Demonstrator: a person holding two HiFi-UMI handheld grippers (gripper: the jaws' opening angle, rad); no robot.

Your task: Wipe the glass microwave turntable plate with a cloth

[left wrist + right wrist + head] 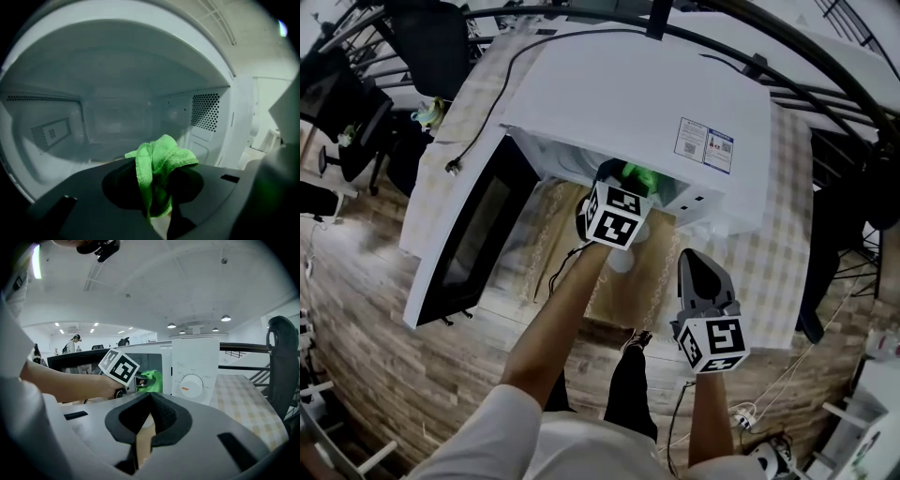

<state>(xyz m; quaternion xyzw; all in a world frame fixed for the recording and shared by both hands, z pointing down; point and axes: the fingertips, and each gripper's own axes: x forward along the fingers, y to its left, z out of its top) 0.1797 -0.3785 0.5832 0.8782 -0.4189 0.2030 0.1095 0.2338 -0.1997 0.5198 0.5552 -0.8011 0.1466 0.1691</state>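
My left gripper (625, 178) reaches into the open front of the white microwave (656, 103) and is shut on a bunched green cloth (639, 175). In the left gripper view the cloth (159, 161) sticks up between the jaws of the left gripper (157, 192), before the pale cavity (112, 122). I cannot make out the glass plate on the cavity floor. A pale round thing (622, 259) lies just below the left gripper; I cannot tell what it is. My right gripper (701, 274) hangs back in front of the microwave, shut and empty.
The microwave door (469, 244) hangs open to the left. Its control panel with a dial (191, 385) faces my right gripper (151, 401). A black power cable (487, 112) runs off the checkered tablecloth (787, 234). Office chairs (366, 141) stand at the left.
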